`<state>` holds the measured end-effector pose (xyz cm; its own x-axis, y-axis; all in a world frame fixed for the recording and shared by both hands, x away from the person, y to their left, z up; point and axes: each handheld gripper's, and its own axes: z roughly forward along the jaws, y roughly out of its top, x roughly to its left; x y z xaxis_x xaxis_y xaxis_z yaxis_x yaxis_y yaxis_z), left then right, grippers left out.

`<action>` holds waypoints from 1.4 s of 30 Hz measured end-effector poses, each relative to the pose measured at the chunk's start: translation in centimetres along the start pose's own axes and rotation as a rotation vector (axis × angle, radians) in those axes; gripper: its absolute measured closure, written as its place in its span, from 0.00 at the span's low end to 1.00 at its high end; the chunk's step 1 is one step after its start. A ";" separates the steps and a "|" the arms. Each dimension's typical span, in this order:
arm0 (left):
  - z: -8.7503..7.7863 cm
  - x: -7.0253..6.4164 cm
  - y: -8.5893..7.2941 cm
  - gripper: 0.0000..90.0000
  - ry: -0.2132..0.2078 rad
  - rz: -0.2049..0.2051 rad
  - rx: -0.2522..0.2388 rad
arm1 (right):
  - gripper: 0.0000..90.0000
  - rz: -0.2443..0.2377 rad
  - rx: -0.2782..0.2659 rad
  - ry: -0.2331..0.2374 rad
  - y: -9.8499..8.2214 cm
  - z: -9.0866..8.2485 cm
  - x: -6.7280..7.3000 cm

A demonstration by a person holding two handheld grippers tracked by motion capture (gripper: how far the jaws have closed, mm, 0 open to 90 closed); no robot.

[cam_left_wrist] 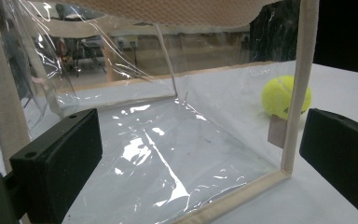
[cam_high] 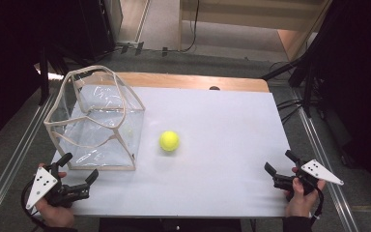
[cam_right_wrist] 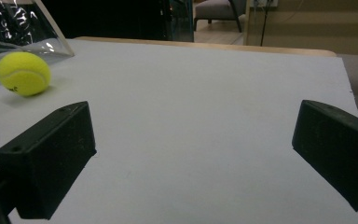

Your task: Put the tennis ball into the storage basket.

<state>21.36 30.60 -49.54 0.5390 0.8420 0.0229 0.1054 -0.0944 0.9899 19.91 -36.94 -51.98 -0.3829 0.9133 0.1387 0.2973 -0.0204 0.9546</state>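
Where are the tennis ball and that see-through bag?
tennis ball (cam_high: 169, 140): high view, middle of its yellow felt.
clear plastic bag (cam_high: 94, 166): high view, beige trim along its near bottom edge.

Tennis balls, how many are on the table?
1. The tennis ball lies on the white table, just right of the clear bag and outside it. The bag's plastic is see-through and no second ball shows inside.

We see a fuzzy yellow-green tennis ball (cam_high: 169, 140) with a faint pale seam on the plain white tabletop (cam_high: 222, 145), whose far edge is light wood. The clear plastic box-shaped bag (cam_high: 96, 121) has cream fabric trim. Both grippers' jaws are matte black.
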 end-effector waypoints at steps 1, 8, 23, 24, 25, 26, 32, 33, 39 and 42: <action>0.0 0.0 0.0 0.00 -0.001 -0.004 -0.003 | 0.00 -0.010 0.000 -0.005 0.0 0.0 0.0; 0.1 0.0 0.0 0.00 -0.003 0.002 0.009 | 0.00 -0.050 0.003 0.013 0.1 0.1 0.5; 0.2 -0.2 -0.1 0.00 -0.005 0.021 0.007 | 0.00 -0.034 0.002 0.055 1.2 0.5 1.9; 0.2 -0.2 -0.1 0.00 -0.003 0.022 0.010 | 0.00 -0.027 -0.003 0.065 1.3 0.6 2.0; 0.2 -0.2 -0.1 0.00 -0.003 0.023 0.011 | 0.00 -0.012 -0.006 0.081 1.5 0.7 2.1; 0.2 -0.2 -0.1 0.00 -0.003 0.023 0.009 | 0.00 -0.003 -0.010 0.088 1.8 0.7 2.3; 0.2 -0.3 -0.2 0.00 -0.002 0.031 0.006 | 0.00 -0.028 0.023 0.097 3.1 1.1 3.3; 0.2 -0.4 -0.2 0.00 -0.002 0.031 0.005 | 0.00 -0.020 0.035 0.097 3.2 1.2 3.3; 0.1 -0.4 -0.2 0.00 0.005 0.032 0.003 | 0.00 -0.045 0.079 0.128 3.9 1.7 3.9; 0.1 -0.4 -0.2 0.00 0.005 0.033 0.002 | 0.00 -0.056 0.086 0.154 4.4 1.9 4.4</action>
<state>21.22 30.22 -49.78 0.5384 0.8408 0.0561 0.0894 -0.1232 0.9883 21.18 -32.26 -47.67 -0.5283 0.8389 0.1309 0.3427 0.0697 0.9368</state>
